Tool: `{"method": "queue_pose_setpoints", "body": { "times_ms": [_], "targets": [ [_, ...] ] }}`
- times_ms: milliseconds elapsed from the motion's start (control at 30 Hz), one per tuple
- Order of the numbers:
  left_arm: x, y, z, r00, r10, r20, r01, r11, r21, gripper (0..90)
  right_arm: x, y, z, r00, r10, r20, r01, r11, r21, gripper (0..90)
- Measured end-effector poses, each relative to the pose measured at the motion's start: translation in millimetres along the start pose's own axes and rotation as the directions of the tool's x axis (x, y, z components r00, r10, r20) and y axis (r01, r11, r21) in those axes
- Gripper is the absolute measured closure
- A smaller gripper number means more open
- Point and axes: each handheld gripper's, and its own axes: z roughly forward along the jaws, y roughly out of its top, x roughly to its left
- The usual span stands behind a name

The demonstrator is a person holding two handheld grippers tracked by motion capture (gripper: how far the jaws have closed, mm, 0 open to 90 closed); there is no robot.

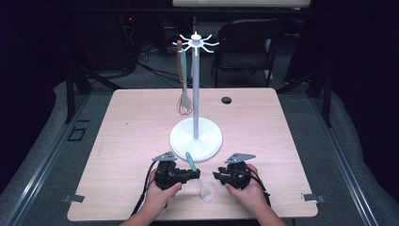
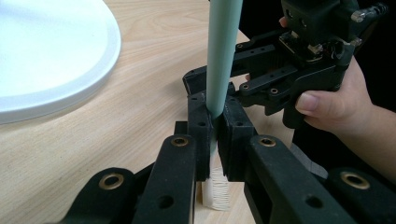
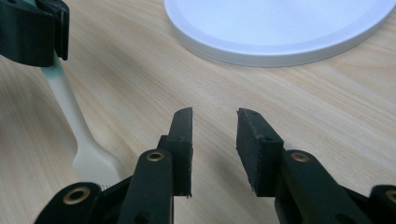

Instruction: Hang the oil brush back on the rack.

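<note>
While the left tongs [image 2: 214,140] clamp the brush [image 1: 196,175], the right tongs [image 3: 214,140] gape beside the stand's white base [image 1: 183,140].

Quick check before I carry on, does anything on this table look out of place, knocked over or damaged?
Nothing stands out. The white stand is upright with a whisk hanging from it, and the left gripper holds a teal-handled brush near the table's front edge.

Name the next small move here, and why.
Probably lift the pastry brush toward the white hook stand. The left gripper is clamped on its teal handle, bristles on the table; a whisk hangs there, and the right gripper is open.
</note>
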Motion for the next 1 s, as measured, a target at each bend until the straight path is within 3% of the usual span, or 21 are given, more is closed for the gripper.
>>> {"method": "queue_pose_setpoints", "body": {
  "times_ms": [100,200,300,367,533,600,700,867,1000],
  "targets": [
    [-1.0,10.7,-3.2,0.9999,0.006,0.014,-0.006,0.9999,0.016,84.5,0.0,0.1,-0.2,1.0000,0.003,0.002,-0.003,1.000,-0.008,66.9],
    [-6.3,35.2,-10.7,0.9975,0.070,-0.011,-0.070,0.9969,0.037,84.6,-1.7,0.4,-1.1,1.0000,0.003,0.004,-0.003,1.000,-0.010,66.6],
    [-14.5,73.8,-24.4,0.9896,0.140,-0.033,-0.139,0.9896,0.038,84.6,-3.2,0.5,-2.0,0.9999,0.014,0.008,-0.014,1.000,-0.008,66.3],
    [-23.5,101.4,-33.7,0.9795,0.195,-0.052,-0.193,0.9803,0.043,84.6,-4.1,0.5,-2.7,0.9998,0.021,0.003,-0.021,1.000,-0.015,66.2],
    [-46.3,161.5,-50.4,0.9457,0.312,-0.092,-0.306,0.9494,0.072,84.6,-7.9,0.6,-4.1,0.9994,0.035,0.001,-0.035,0.999,-0.022,66.2],
    [-52.1,180.2,-55.3,0.9430,0.321,-0.090,-0.315,0.9463,0.073,84.6,-9.0,0.6,-4.7,0.9993,0.038,0.002,-0.038,0.999,-0.017,66.1],
    [-60.1,203.0,-61.3,0.9324,0.347,-0.102,-0.340,0.9374,0.074,84.6,-9.4,0.4,-5.0,0.9993,0.037,0.001,-0.037,0.999,-0.022,66.1],
    [-70.1,233.3,-67.9,0.9261,0.370,-0.074,-0.362,0.9265,0.104,84.6,-11.1,-0.4,-4.5,0.9986,0.053,-0.004,-0.053,0.998,-0.032,65.9],
    [-72.9,250.2,-71.4,0.9236,0.373,-0.089,-0.362,0.9248,0.117,84.6,-12.5,-0.5,-5.9,0.9984,0.056,-0.004,-0.056,0.998,-0.026,65.8]
  ]
}}
